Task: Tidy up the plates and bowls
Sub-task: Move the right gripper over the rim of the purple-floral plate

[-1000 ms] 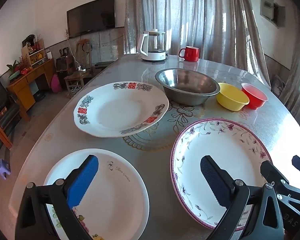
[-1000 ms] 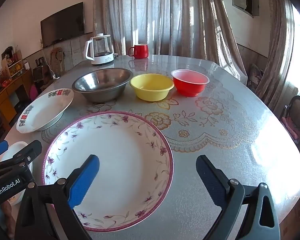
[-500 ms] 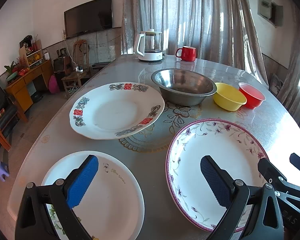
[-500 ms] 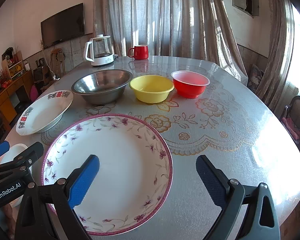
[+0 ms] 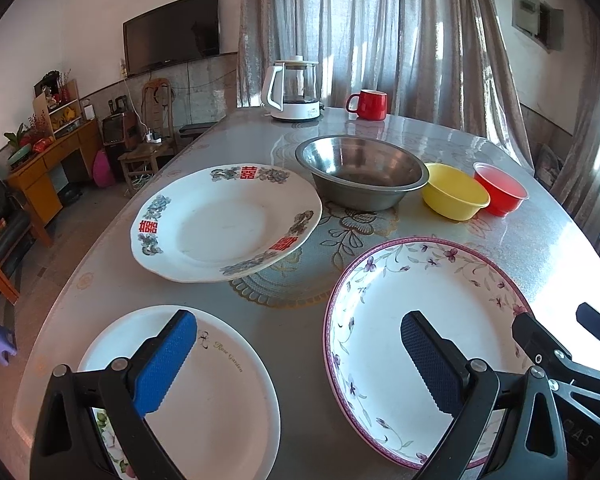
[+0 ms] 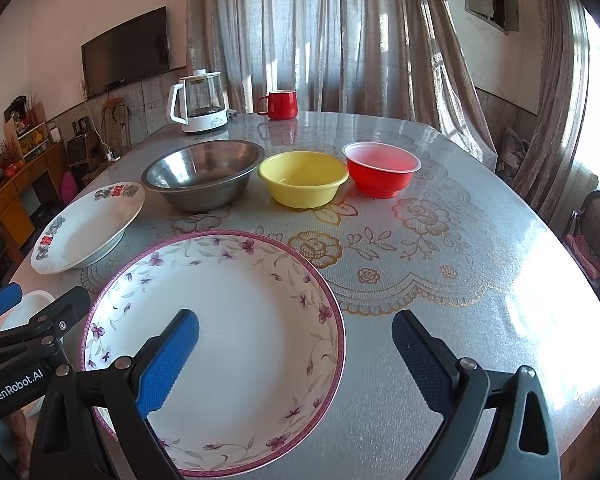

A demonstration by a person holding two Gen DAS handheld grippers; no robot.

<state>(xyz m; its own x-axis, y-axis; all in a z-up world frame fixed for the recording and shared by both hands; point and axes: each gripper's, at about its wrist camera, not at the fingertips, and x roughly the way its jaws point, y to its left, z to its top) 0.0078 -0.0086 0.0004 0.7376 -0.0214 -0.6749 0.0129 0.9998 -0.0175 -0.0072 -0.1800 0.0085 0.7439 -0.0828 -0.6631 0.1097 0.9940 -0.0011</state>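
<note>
Though a sliver in right view, white plate (image 5: 220, 400) plain in left.

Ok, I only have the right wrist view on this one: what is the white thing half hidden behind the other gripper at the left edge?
Observer: A round white plate lettered "Rose Garden", lying flat near the table edge.
Operator: Is the left gripper holding it?
Observer: No. The left gripper is open with nothing between its fingers. One blue pad shows over the white plate, the other over the purple-rimmed floral plate.
Operator: Anything stacked on the white one?
Observer: Nothing. Its visible surface is bare apart from the lettering and a flower print at its near edge.
</note>
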